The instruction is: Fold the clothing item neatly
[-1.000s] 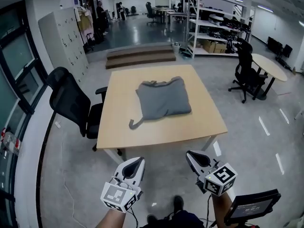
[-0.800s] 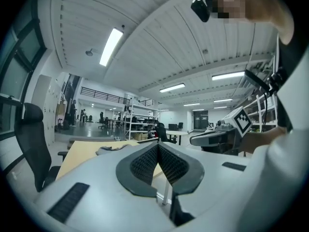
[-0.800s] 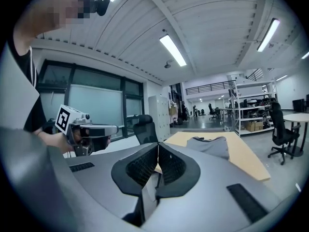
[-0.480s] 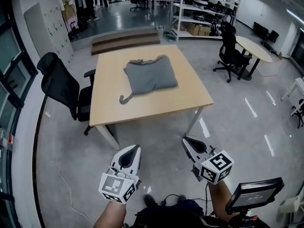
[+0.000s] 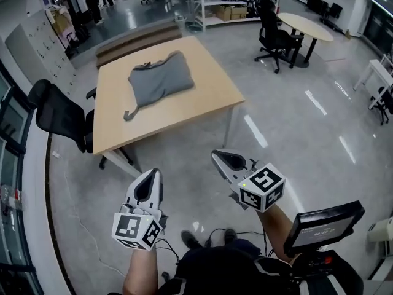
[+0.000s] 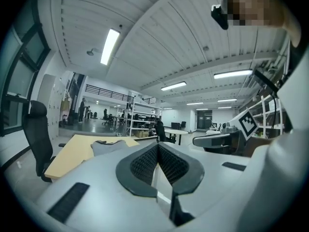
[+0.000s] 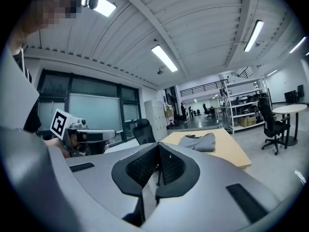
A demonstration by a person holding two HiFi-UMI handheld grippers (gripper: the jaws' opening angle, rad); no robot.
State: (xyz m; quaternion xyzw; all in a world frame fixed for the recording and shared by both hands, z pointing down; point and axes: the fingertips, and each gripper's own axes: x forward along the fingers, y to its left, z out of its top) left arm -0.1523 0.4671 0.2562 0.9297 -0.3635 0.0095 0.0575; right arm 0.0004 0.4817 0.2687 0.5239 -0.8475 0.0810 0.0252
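From the head view, the grey fabric garment [image 5: 158, 82] lies folded in a rough rectangle on the light wooden square table [image 5: 184, 112], one strip trailing off its near corner. My left gripper [image 5: 149, 183] and right gripper [image 5: 226, 160] hang low over the grey floor [image 5: 295, 134], side by side, well apart from the table.

In the left gripper view, my jaws are pressed together and empty, with the garment [image 6: 108, 146] far off on the tabletop.

In the right gripper view, my jaws are also closed on nothing, with the garment [image 7: 198, 141] beyond them.
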